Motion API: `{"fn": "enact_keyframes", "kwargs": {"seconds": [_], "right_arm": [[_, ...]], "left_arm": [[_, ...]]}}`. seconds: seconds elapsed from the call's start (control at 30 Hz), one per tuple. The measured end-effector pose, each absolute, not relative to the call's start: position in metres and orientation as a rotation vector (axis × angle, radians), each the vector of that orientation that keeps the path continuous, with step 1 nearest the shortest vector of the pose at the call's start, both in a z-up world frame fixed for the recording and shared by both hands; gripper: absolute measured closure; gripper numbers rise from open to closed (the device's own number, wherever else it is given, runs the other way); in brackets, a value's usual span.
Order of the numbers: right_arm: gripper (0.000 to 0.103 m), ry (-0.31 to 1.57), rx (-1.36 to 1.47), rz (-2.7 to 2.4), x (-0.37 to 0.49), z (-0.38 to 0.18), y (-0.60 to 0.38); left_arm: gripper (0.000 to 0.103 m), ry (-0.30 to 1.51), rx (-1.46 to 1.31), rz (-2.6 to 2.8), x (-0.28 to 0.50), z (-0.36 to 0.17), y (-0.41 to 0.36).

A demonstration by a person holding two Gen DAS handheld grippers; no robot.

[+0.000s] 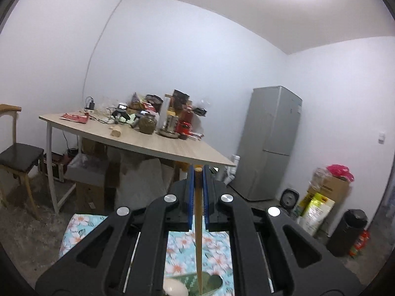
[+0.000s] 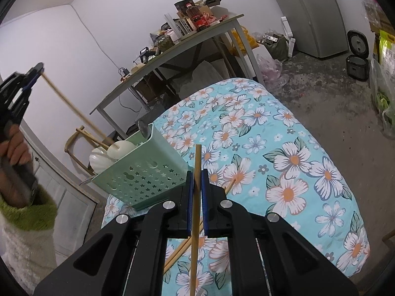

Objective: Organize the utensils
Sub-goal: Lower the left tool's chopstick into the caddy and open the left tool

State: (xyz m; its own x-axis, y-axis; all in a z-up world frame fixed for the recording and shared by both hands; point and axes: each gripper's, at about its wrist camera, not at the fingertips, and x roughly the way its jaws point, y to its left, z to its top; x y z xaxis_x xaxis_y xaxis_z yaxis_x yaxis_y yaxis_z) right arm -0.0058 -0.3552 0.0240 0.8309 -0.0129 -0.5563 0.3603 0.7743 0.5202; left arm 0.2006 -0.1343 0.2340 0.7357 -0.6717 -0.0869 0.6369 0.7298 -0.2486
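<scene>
The left tongs (image 1: 198, 172) are clamped on a chopstick (image 1: 198, 234), its blunt end just proud of the blue pads (image 1: 190, 197), the shaft running back down toward the camera. Below it lie the flowered cloth (image 1: 217, 249), a green basket (image 1: 214, 281) rim and a white spoon (image 1: 175, 288). Beyond stand a cluttered wooden desk (image 1: 172, 145), a chair (image 1: 19, 157), a grey fridge (image 1: 271, 143) and boxes (image 1: 328, 192) by the wall.

From the right wrist view, the left tongs (image 2: 39, 70) are up at the left edge, held by a hand (image 2: 14, 148) in a green cuff (image 2: 32, 212); their chopstick (image 2: 71, 108) slants down with its lower end in the basket (image 2: 143, 172). The basket stands on the flowered desk (image 2: 284, 148) at its near left edge, holding two white spoons (image 2: 118, 150) and a metal utensil (image 2: 143, 127).

The right tongs (image 2: 197, 180) are likewise closed on a second chopstick (image 2: 195, 222), gripped near its top, which pokes up between the pads just beside the basket's right wall. Two more chopsticks (image 2: 182, 249) lie on the cloth under the tongs, side by side, slanting up to the right.
</scene>
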Motion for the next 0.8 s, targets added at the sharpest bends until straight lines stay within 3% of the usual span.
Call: {"fn": "enact_keyframes", "kwargs": {"seconds": [0.33, 0.63, 0.7, 0.8], "right_arm": [[0.096, 0.572, 0.670, -0.209, -0.004, 0.020, -0.358], [0.096, 0.580, 0.675, -0.213, -0.003, 0.015, -0.361], [0.096, 0.580, 0.674, -0.213, -0.003, 0.015, -0.361], [0.096, 0.578, 0.669, -0.214, -0.003, 0.017, -0.359]], "left_arm": [[0.097, 0.268, -0.169, -0.651, 0.251, 0.178, -0.183], [0.097, 0.391, -0.175, -0.673, 0.265, 0.135, -0.181], [0.092, 0.400, -0.173, -0.686, 0.263, 0.133, -0.178], [0.075, 0.403, -0.171, -0.698, 0.254, 0.133, -0.171]]}}
